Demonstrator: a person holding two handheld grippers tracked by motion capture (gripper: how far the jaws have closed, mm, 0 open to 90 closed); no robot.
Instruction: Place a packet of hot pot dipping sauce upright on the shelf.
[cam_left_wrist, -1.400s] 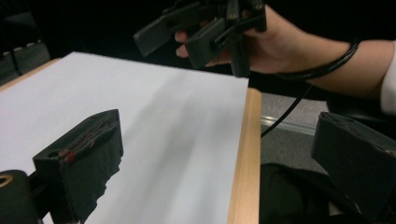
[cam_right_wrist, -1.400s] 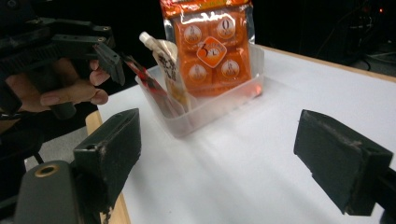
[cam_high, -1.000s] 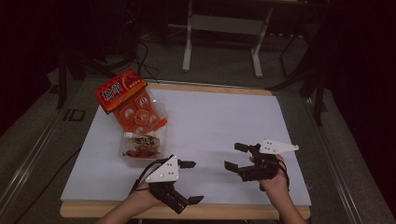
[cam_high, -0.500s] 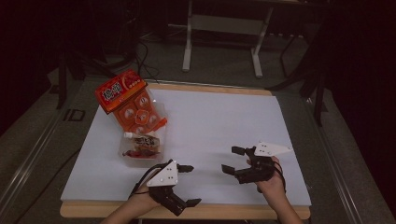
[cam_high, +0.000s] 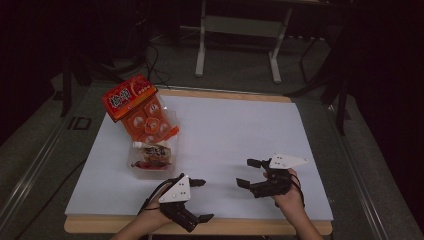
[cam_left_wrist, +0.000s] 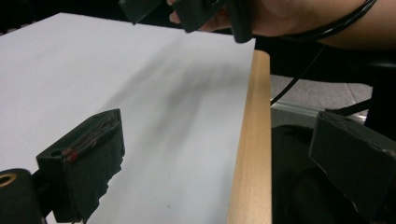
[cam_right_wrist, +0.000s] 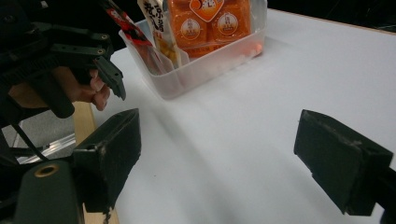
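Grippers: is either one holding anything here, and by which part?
Nothing is held. Left gripper and right gripper are both open and empty, short of the clear tub of snack packets.

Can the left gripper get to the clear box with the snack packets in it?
Probably yes. The left gripper is open near the table's front edge, and the clear box sits just beyond it with bare white tabletop between them.
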